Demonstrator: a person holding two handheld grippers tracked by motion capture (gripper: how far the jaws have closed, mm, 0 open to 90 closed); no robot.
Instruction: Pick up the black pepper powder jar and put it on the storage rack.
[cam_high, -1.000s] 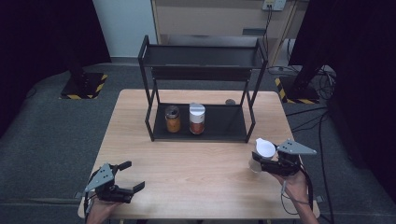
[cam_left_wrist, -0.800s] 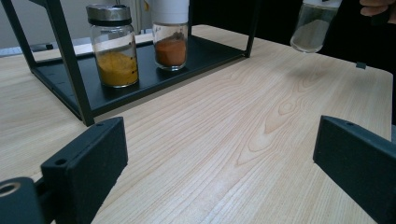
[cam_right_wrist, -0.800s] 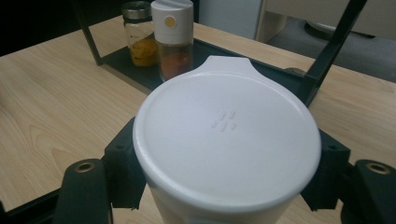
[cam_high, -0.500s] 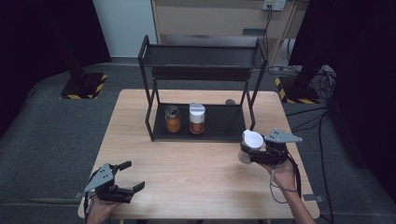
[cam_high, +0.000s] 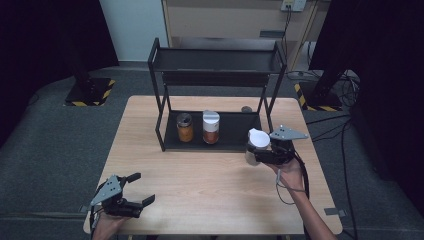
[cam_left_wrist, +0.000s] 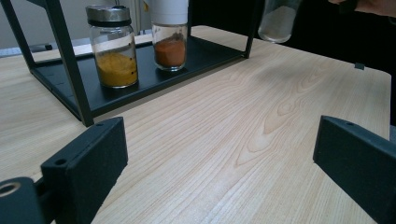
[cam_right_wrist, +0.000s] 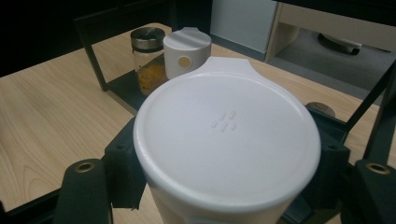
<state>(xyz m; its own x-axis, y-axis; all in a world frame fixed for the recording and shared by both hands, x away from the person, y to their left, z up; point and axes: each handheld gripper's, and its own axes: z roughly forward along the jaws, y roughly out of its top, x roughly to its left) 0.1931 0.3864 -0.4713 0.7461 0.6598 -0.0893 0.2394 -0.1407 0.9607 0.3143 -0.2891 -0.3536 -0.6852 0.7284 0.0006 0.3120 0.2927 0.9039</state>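
Round white-capped glass jar (cam_high: 258, 143) in right claw (cam_high: 254, 154)

Black rack (cam_high: 215, 75) on pale wood-grain table (cam_high: 200, 200); inside it, yellow-filled jar (cam_high: 184, 127) and white-capped orange jar (cam_high: 210, 127).

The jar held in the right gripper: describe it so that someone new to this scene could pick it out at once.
Start at the black two-tier rack on the wooden table. Off the rack's front right corner, the right gripper is shut on the jar. Unlike the two jars standing on the bottom shelf, with yellow and orange contents, it holds white powder under a white lid.
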